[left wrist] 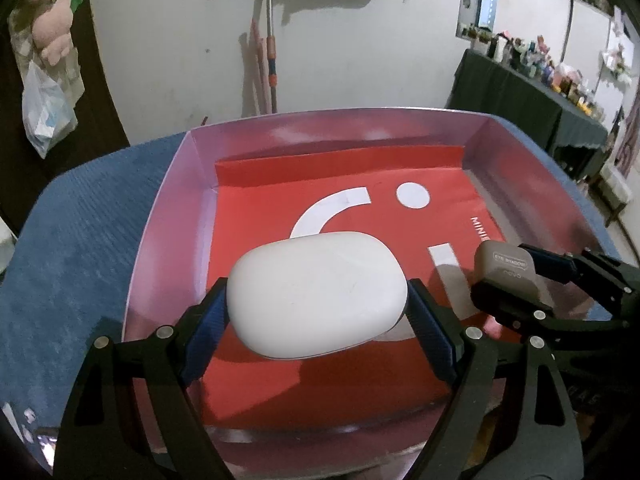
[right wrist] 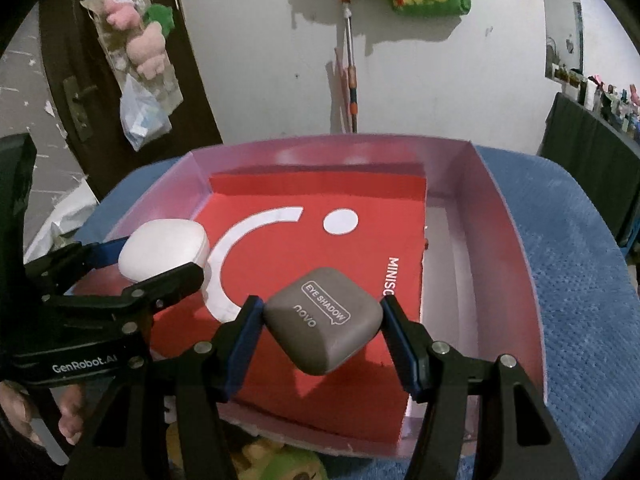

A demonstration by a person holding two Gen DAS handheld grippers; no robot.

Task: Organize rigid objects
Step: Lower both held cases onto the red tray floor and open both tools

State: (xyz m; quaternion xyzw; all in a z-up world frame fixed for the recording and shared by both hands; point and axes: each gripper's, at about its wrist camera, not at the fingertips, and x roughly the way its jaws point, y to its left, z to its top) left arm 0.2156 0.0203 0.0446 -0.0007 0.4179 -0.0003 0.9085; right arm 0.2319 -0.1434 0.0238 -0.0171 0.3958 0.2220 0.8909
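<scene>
My left gripper (left wrist: 318,300) is shut on a white rounded case (left wrist: 316,294) and holds it above the near left part of a shallow pink-walled box (left wrist: 168,200) lined with a red printed sheet (left wrist: 260,208). My right gripper (right wrist: 322,320) is shut on a taupe eye shadow case (right wrist: 322,320), held corner to corner above the red sheet (right wrist: 280,256). In the left wrist view the right gripper (left wrist: 504,284) and the taupe case (left wrist: 506,268) show at the right. In the right wrist view the left gripper (right wrist: 160,256) with the white case (right wrist: 164,248) shows at the left.
The box (right wrist: 504,216) rests on a blue textured cloth (left wrist: 80,240) (right wrist: 580,280). A mop handle (left wrist: 270,40) leans on the white wall behind. A dark door with hanging bags and plush toys (right wrist: 140,48) is at the left. A cluttered dark table (left wrist: 540,92) stands at the far right.
</scene>
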